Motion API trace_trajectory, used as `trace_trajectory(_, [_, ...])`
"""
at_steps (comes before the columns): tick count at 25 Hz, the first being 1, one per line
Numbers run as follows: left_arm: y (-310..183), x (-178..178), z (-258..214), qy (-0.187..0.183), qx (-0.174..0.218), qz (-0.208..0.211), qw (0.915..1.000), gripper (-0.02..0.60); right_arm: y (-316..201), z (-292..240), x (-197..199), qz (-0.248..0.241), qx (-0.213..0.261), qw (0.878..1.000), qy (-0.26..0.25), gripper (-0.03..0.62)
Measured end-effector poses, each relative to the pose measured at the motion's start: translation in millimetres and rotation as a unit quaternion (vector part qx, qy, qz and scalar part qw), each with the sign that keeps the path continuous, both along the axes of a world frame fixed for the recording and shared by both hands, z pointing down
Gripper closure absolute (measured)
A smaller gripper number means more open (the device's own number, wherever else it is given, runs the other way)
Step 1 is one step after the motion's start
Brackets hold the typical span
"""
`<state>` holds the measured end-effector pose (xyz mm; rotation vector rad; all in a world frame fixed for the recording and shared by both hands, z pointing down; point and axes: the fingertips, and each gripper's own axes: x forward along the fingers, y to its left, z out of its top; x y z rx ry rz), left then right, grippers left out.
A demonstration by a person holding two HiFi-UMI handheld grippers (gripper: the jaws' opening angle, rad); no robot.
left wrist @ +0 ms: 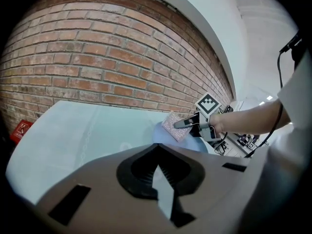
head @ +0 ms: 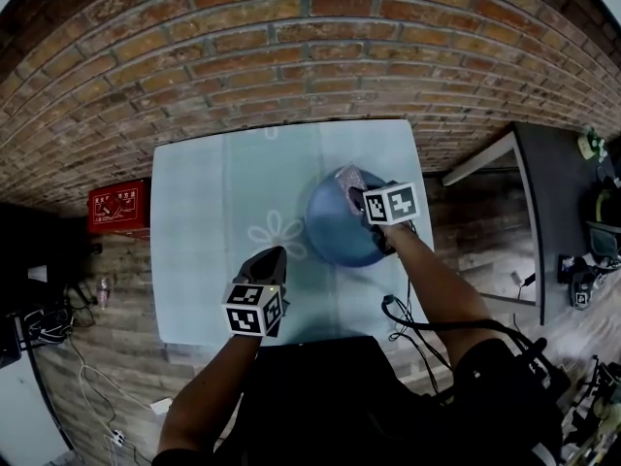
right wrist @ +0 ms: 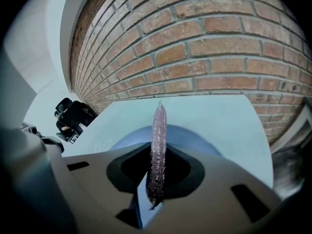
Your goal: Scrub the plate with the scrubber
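- Your left tool [head: 269, 258] is nearest you, to the left of the plate and clear of its rim. Its jaws are together with nothing between them, and it hangs idle over the counter [head: 209, 212].
- The blue plate [head: 333, 233] lies flat on the counter's right half, ahead of you, with nothing steadying it.
- Your right tool [head: 355, 195] is over the plate's far part. Its jaws are clamped on the scrubber [head: 347, 179], a thin pinkish sparkly pad.
- In the right gripper view the scrubber [right wrist: 158, 152] stands edge-on between the jaws, and the plate [right wrist: 197, 136] lies just beyond and below.
- In the left gripper view the pad [left wrist: 174, 126] sits tilted by the plate's far rim. I cannot tell whether it touches the plate.
- Step looks like the scrub itself, either starting or mid-stroke. The plate face shows no suds or marks to judge progress.
- Next move needs the pad's flat face pressed down onto the plate, then swept across. Think about pinning the plate's near rim with your left tool so it won't slide.
- A brick wall [head: 320, 56] stands beyond the plate.
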<state>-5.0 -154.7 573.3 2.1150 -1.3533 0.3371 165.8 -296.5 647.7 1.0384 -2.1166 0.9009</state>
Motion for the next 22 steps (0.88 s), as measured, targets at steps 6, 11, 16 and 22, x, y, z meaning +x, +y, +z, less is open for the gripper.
trace_trajectory(6, [1, -3, -1, 0.003, 0.002, 0.007, 1.0000, 0.572, 9, -9, -8, -0.008, 0.002, 1.000, -0.011, 0.520])
trace_trajectory(11, [-3, 3, -5, 0.008, 0.007, 0.023, 0.9997, 0.572, 15, -21, 8, 0.010, 0.017, 1.000, -0.004, 0.520])
trace_trajectory(16, [-4, 8, -6, 0.009, 0.008, 0.038, 0.9992, 0.572, 18, -16, 40, 0.024, 0.023, 0.998, 0.051, 0.520])
trace_trajectory(22, [-4, 8, -7, 0.007, 0.006, 0.044, 0.9990, 0.572, 17, -3, 55, 0.024, 0.026, 0.994, 0.106, 0.520])
